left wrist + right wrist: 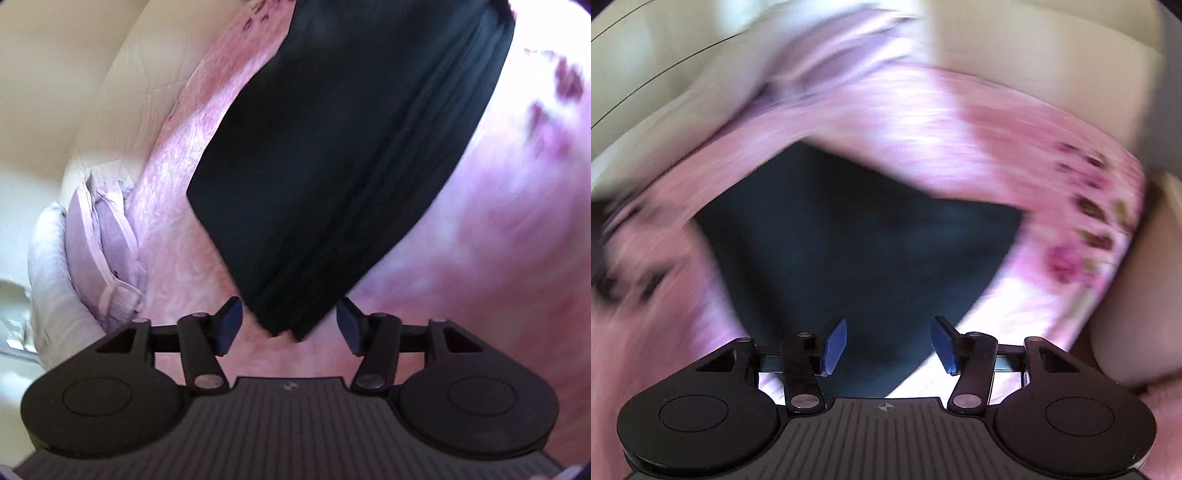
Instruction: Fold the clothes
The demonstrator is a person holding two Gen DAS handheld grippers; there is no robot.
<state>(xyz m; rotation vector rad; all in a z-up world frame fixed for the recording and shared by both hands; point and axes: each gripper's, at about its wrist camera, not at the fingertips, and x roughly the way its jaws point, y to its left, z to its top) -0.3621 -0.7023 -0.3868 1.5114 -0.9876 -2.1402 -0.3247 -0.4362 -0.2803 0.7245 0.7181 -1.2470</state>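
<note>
A black garment (343, 147) lies spread on a pink flowered bed cover (498, 240). In the left wrist view its pointed near corner sits just ahead of and between the blue pads of my left gripper (290, 323), which stands open and does not touch the cloth. In the blurred right wrist view the same black garment (857, 251) fills the middle, and my right gripper (888, 345) hangs open above its near part with nothing pinched between the pads.
A lilac pillow (107, 251) and crumpled pale bedding (55, 280) lie at the left of the bed. A cream headboard or wall (122, 85) rises behind. A cream surface (1052, 55) borders the pink cover (1015, 147) in the right wrist view.
</note>
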